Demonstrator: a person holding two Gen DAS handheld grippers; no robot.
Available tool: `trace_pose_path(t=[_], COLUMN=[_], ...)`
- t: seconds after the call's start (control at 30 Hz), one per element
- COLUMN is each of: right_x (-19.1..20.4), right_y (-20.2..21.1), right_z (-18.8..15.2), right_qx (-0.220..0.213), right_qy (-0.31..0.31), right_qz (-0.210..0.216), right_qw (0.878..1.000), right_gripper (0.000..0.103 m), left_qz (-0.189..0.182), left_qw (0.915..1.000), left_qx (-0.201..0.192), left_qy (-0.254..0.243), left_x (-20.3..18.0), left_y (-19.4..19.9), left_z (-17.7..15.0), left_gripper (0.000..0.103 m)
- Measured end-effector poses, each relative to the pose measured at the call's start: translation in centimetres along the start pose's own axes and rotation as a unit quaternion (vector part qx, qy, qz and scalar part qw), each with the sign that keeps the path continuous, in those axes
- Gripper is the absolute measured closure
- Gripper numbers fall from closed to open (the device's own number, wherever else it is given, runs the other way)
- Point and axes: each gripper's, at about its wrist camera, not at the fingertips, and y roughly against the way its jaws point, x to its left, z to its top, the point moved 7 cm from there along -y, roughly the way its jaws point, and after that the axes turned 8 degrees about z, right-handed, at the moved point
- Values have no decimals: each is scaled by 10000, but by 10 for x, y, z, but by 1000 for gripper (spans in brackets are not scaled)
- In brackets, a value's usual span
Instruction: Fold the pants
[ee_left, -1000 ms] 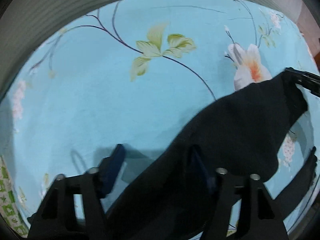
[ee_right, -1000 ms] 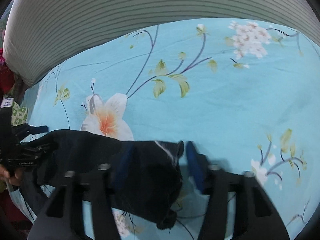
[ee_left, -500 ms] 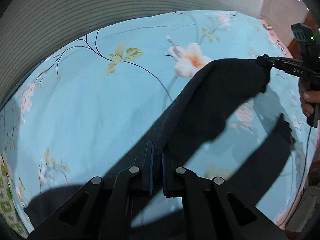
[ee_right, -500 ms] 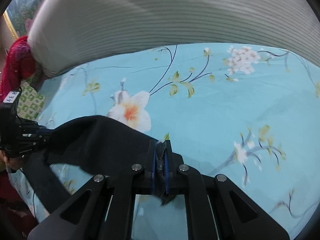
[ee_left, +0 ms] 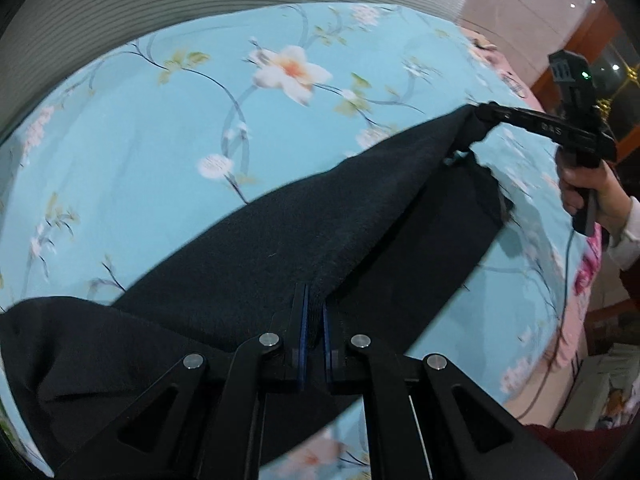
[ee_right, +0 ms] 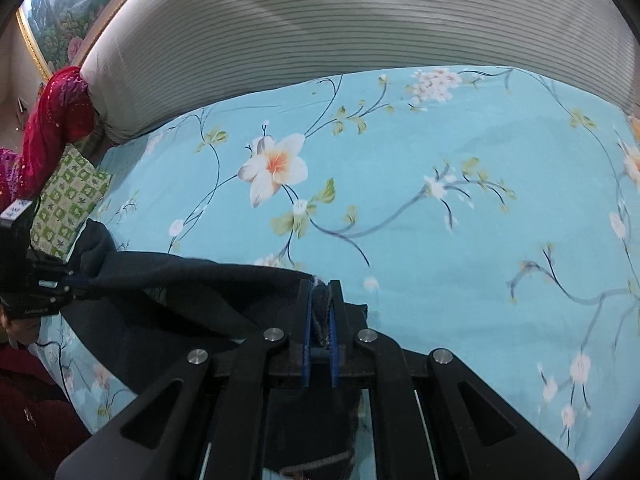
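1. Turquoise floral bedsheet [ee_left: 152,168] covered the bed, with a grey striped headboard cushion [ee_right: 360,28] behind it.
2. Black, soft knitted pants [ee_left: 280,248] hung stretched between the 2 grippers, lifted off the sheet, the long axis running from one gripper to the other.
3. Left gripper [ee_left: 313,308] was clamped on one end of the top edge; right gripper [ee_right: 321,308] was pinched shut on the other end.
4. A lower layer [ee_left: 440,232] sagged beneath the taut edge.
5. No containers were visible.
6. Laying the fold probably depended on both ends travelling level together.
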Motion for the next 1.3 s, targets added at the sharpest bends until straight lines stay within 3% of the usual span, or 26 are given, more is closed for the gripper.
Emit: trace_pose_path(t=[0.2, 0.43, 0.63, 0.67, 0.73, 0.8, 0.87, 0.97, 1.13, 1.3], right_x=[4, 6, 3, 5, 5, 4, 3, 10, 45, 107], right_y=[6, 4, -2, -1, 1, 8, 18, 36, 39, -5], right_z=[-34, -70, -90, -93, -97, -101, -103, -100, -91, -92], right_qx=[178, 519, 781, 780, 841, 815, 715, 315, -174, 12], right_qy=[143, 242, 34, 43, -43, -242, -475, -799, -1040, -926], right_qz=[-166, -390, -548, -586, -647, -821, -956, -871, -484, 225], right_qw=[9996, 9976, 9954, 9952, 9943, 9930, 9917, 9925, 9932, 9954], right_gripper=[95, 95, 95, 95, 92, 77, 65, 62, 59, 58], left_qz=[-66, -109, -163, -209, -341, -347, -414, -434, -125, 260], left_qw=[9997, 9995, 9989, 9985, 9976, 9979, 9977, 9974, 9965, 9808], left_qx=[203, 260, 389, 471, 583, 533, 529, 568, 510, 731], left_qy=[-76, -148, -217, -184, -116, -133, -117, 67, 655, 1791], left_x=[-19, -25, -28, -29, -29, -30, -29, -17, 26, 95], left_y=[-4, -16, -28, -31, -32, -28, -22, -12, 7, 20], left_z=[-41, -62, -74, -77, -81, -85, -90, -97, -103, -107], left_gripper=[99, 99, 94, 88, 81, 79, 68, 61, 54, 44])
